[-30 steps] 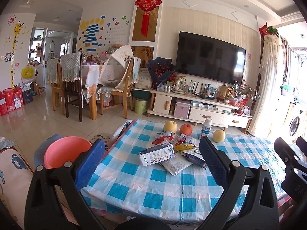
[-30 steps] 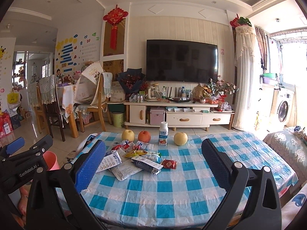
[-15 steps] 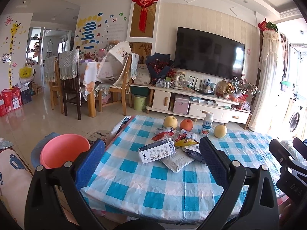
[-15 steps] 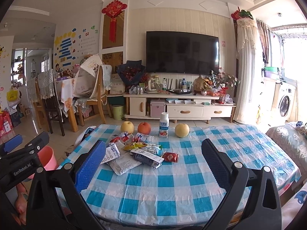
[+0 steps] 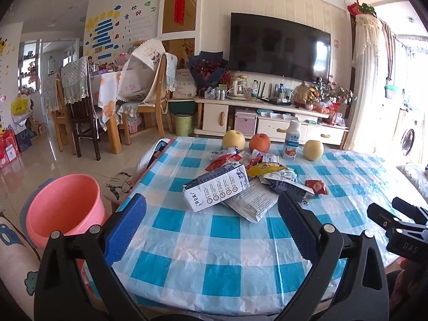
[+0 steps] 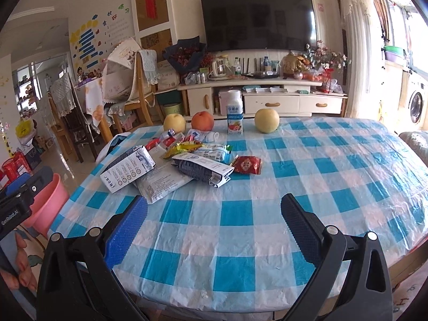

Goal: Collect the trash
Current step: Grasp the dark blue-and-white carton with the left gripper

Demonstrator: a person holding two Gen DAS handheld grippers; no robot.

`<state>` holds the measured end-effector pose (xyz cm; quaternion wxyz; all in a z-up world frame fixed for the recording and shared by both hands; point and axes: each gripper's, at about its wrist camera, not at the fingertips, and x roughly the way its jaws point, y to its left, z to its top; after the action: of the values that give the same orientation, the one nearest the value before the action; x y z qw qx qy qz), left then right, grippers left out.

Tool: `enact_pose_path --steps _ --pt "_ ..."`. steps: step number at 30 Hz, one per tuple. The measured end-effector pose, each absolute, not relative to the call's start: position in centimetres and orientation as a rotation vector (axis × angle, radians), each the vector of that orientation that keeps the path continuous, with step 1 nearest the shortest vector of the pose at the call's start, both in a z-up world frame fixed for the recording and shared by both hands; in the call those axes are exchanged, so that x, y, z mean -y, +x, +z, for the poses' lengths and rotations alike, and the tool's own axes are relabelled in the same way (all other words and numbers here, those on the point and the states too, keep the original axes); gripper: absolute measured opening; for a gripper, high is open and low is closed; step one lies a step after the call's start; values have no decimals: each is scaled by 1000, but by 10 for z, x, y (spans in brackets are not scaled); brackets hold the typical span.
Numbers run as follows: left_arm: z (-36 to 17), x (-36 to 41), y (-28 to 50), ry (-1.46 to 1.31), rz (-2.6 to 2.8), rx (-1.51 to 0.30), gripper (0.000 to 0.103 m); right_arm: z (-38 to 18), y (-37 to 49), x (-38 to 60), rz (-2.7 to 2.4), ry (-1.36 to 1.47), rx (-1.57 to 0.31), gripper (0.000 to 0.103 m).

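Observation:
A pile of trash lies on the blue-checked table (image 5: 230,243): a white milk carton (image 5: 216,190), a flat white wrapper (image 5: 248,200), a dark crushed carton (image 6: 203,169), a red packet (image 6: 246,164) and several small wrappers. A pink bin (image 5: 62,210) stands on the floor left of the table. My left gripper (image 5: 211,230) is open and empty, over the table's near edge, short of the carton. My right gripper (image 6: 214,230) is open and empty, over the near part of the table (image 6: 294,187), short of the pile (image 6: 157,179).
Two pale pears (image 6: 266,120), an orange fruit (image 6: 202,121) and a yoghurt bottle (image 6: 234,115) stand at the table's far edge. Beyond are a TV cabinet (image 5: 267,123), dining chairs (image 5: 80,107) and a washing machine (image 6: 417,104). The pink bin also shows at left (image 6: 49,200).
Both grippers have moved forward and tilted down toward the table. The trash pile and pink bin look larger and nearer. Both stay open and empty.

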<state>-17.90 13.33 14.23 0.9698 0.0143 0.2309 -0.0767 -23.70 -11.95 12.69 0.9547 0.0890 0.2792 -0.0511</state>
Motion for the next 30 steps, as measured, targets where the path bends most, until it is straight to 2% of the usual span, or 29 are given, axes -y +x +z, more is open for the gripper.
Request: enact_pose_path --steps 11,17,30 --pt "109 -128 -110 203 -261 -495 99 73 -166 146 72 270 -735 99" --pt "98 -137 -50 213 -330 -617 99 65 -128 168 108 349 -748 99" --pt "76 -104 28 350 -606 -796 99 59 -33 164 236 211 -769 99"
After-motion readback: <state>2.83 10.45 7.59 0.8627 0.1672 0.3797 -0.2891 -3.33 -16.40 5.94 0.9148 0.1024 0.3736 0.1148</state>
